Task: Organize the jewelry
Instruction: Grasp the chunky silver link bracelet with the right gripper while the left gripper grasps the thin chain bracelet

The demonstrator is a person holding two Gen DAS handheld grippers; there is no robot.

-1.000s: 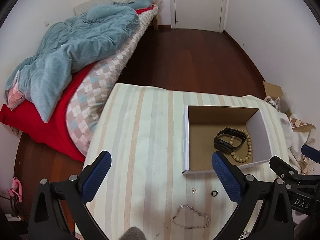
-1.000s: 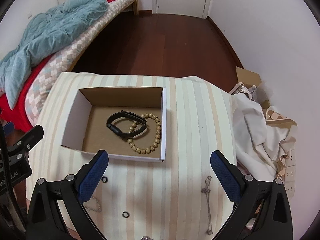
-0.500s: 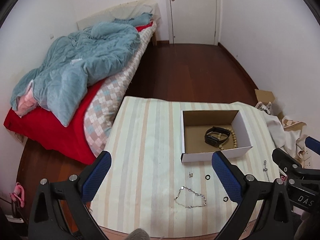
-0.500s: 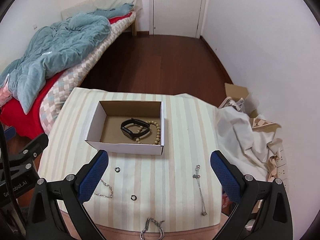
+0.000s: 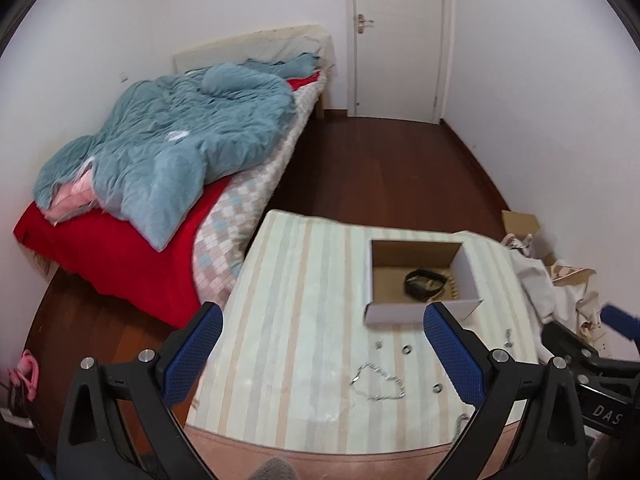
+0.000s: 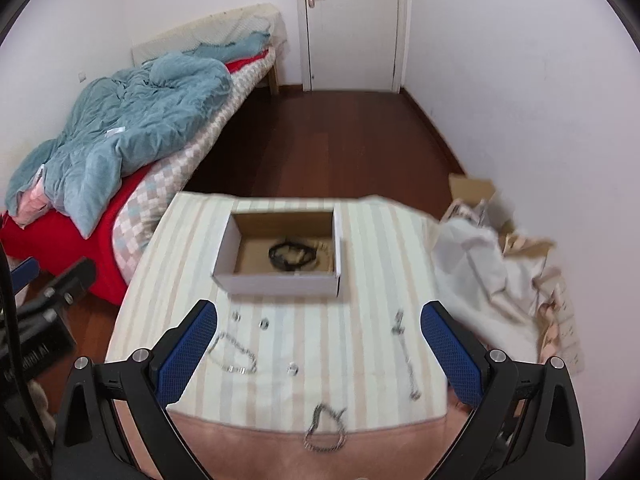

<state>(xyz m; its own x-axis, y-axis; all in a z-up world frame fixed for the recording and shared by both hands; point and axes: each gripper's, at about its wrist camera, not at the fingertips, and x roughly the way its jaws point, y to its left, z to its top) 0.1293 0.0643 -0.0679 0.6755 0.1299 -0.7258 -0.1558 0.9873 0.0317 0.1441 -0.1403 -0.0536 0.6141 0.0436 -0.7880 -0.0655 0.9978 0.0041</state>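
Observation:
A white cardboard box (image 5: 468, 278) (image 6: 276, 280) stands on the striped tablecloth (image 5: 304, 304) and holds a black band (image 5: 423, 283) (image 6: 291, 255) and a bead bracelet. Loose on the cloth in front of it lie a silver chain (image 5: 378, 382) (image 6: 234, 354), small rings (image 5: 407, 349) (image 6: 292, 368), a straight chain (image 6: 406, 354) and a looped chain (image 6: 325, 428) at the near edge. My left gripper (image 5: 322, 354) and right gripper (image 6: 318, 354) are both open and empty, held back above the table's near edge.
A bed with a blue quilt (image 5: 172, 148) and red sheet stands to the left. Crumpled white cloth (image 6: 476, 280) and cardboard lie to the right of the table. A closed white door (image 5: 396, 36) is at the far wall across dark wood floor.
Both grippers have pulled back and up from the table, so the box and jewelry look smaller and farther. Both stay open and empty.

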